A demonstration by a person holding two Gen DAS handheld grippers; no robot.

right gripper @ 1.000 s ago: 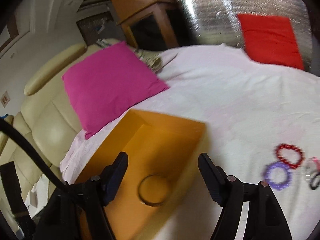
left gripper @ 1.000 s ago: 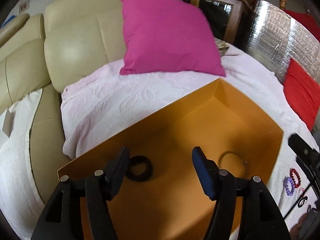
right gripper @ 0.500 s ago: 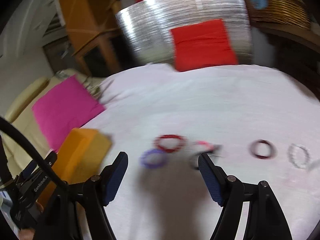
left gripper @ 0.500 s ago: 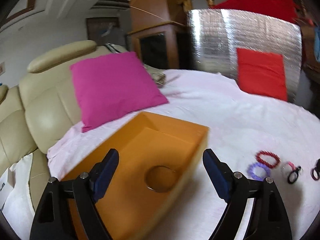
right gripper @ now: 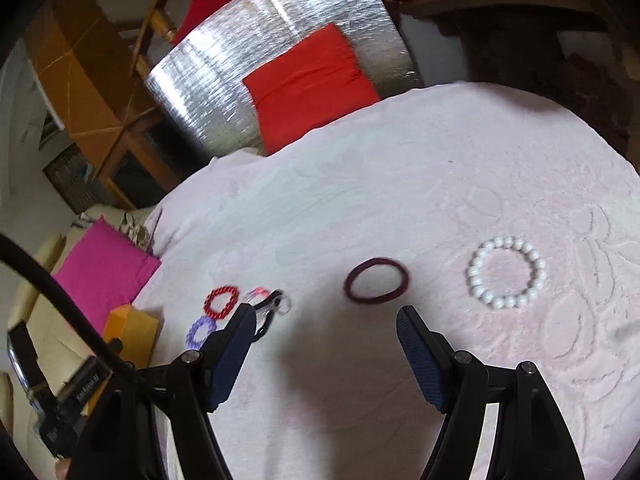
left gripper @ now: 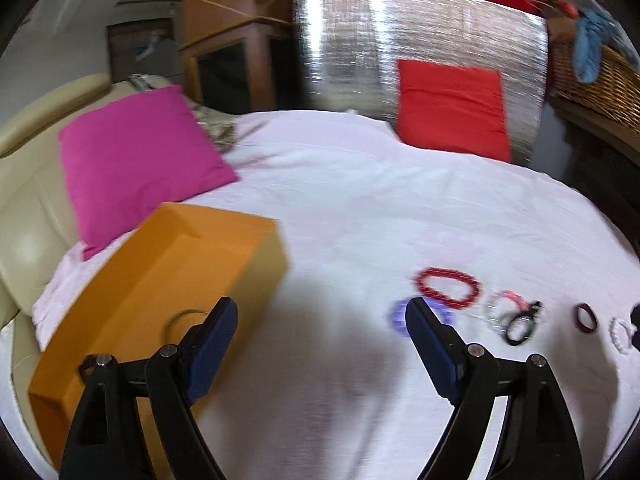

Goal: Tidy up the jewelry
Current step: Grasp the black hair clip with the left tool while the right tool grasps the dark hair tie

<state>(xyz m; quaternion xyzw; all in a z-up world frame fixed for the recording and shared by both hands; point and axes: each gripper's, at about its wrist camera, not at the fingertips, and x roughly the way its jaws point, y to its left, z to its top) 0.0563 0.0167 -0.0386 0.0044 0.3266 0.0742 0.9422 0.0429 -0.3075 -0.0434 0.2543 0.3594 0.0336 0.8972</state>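
An open orange box [left gripper: 168, 280] lies on the pale pink cloth at left, with a thin metal bangle [left gripper: 182, 318] inside. My left gripper [left gripper: 320, 320] is open and empty over the cloth just right of the box. A purple bracelet [left gripper: 400, 316], a red bead bracelet [left gripper: 448, 286], a black and pink piece [left gripper: 516, 316] and a dark red band [left gripper: 586, 318] lie in a row to the right. My right gripper [right gripper: 326, 324] is open and empty, just short of the dark red band [right gripper: 376, 280]. A white pearl bracelet [right gripper: 506, 272] lies to its right.
A magenta pillow [left gripper: 136, 160] leans on the cream sofa [left gripper: 24, 200] behind the box. A red cushion [left gripper: 452, 108] stands against a silver foil panel [left gripper: 420, 40] at the back. A wicker basket [left gripper: 592, 80] is at far right. The cloth's edge [right gripper: 600, 132] curves round.
Both grippers have swung right, away from the orange box and toward the row of bracelets. Both stay open and empty.
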